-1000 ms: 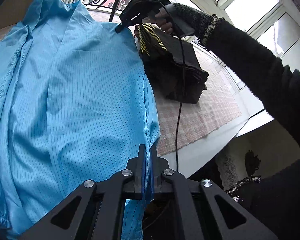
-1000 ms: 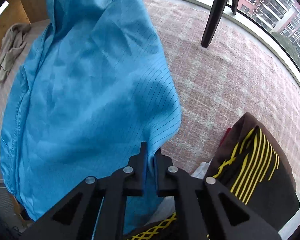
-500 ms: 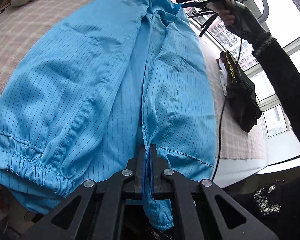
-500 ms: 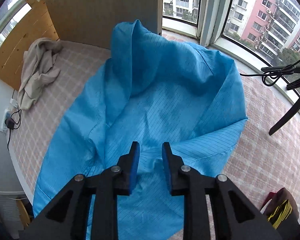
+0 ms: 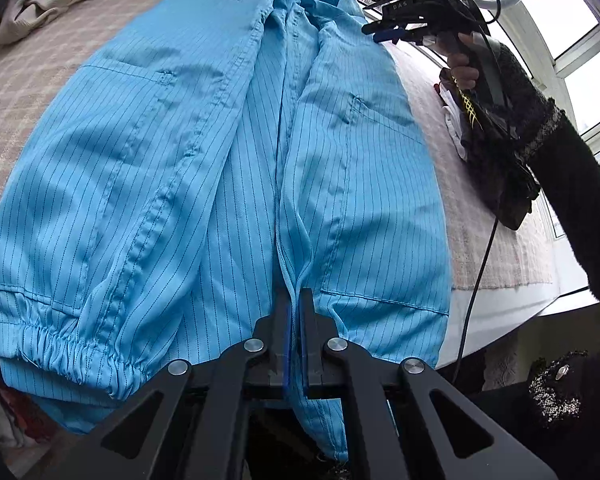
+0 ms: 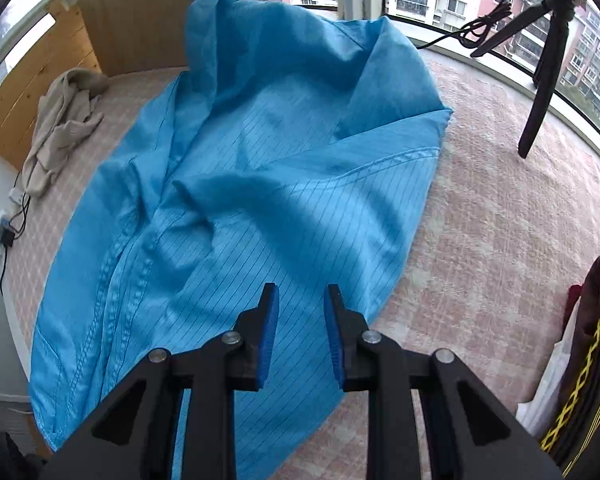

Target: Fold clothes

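Now that my right gripper [image 6: 301, 320] has let go and hangs open above the coat [image 5: 228, 168], it lies spread front-up on the table; my left gripper [image 5: 295, 312] stays clamped on its hem.

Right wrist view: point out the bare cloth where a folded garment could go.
Free: checked table cover between blue striped coat and tripod. Narrower strip between coat and beige garment. Crowded: near right, by the black-and-yellow folded garment.

Item: blue pinstriped jacket [image 5: 172, 184], front placket up, elastic cuffs, spread rumpled across the checked bench; its hem edge pinched in my left jaws.
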Demonstrator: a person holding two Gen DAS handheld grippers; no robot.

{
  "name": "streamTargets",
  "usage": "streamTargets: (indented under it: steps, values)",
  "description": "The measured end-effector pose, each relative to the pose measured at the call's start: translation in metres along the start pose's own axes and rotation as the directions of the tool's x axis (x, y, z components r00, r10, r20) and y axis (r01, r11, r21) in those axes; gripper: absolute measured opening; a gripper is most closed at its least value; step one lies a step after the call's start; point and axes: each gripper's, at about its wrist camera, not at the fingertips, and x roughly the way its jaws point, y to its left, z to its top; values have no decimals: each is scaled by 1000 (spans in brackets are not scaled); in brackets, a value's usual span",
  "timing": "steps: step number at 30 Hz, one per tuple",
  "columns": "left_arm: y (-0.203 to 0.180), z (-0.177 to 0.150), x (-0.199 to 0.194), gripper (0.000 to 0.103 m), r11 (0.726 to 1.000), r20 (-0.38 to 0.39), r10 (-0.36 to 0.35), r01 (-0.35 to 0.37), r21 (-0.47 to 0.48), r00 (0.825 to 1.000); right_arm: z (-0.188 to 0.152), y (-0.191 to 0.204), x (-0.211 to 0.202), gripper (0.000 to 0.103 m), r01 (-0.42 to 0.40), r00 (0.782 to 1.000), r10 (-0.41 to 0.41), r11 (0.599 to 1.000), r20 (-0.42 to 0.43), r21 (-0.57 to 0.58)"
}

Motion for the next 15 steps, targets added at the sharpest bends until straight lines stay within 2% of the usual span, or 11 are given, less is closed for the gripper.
streamTargets:
  steps: [2,6,8,9,11,14,15]
  values:
    - [-2,-1,1,3,1000,-3,11,-11,9,1000,21,-12,-2,24,16,1000,-16,1000,23,14]
    - [-4,-2,0,3,1000,-7,22,-22,15,1000,41,11,1,26,25,999,-22,993,32,-113]
    - [-3,-3,-1,3,1000,-9,23,-23,14,1000,51,22,3,43,30,999,-24,984,36,-177]
    - [-3,-3,-1,3,1000,-10,24,-24,14,1000,56,28,4,55,33,999,-25,977,39,-209]
    - [-4,-3,0,3,999,-12,29,-28,16,1000,59,46,16,55,88,996,-76,946,50,-312]
    - [-6,-3,0,3,999,-12,42,-42,21,999,63,59,35,55,100,995,-93,915,36,-391]
    - [-7,-3,-1,3,999,-10,50,-50,22,999,64,62,41,38,98,995,-94,912,28,-399]
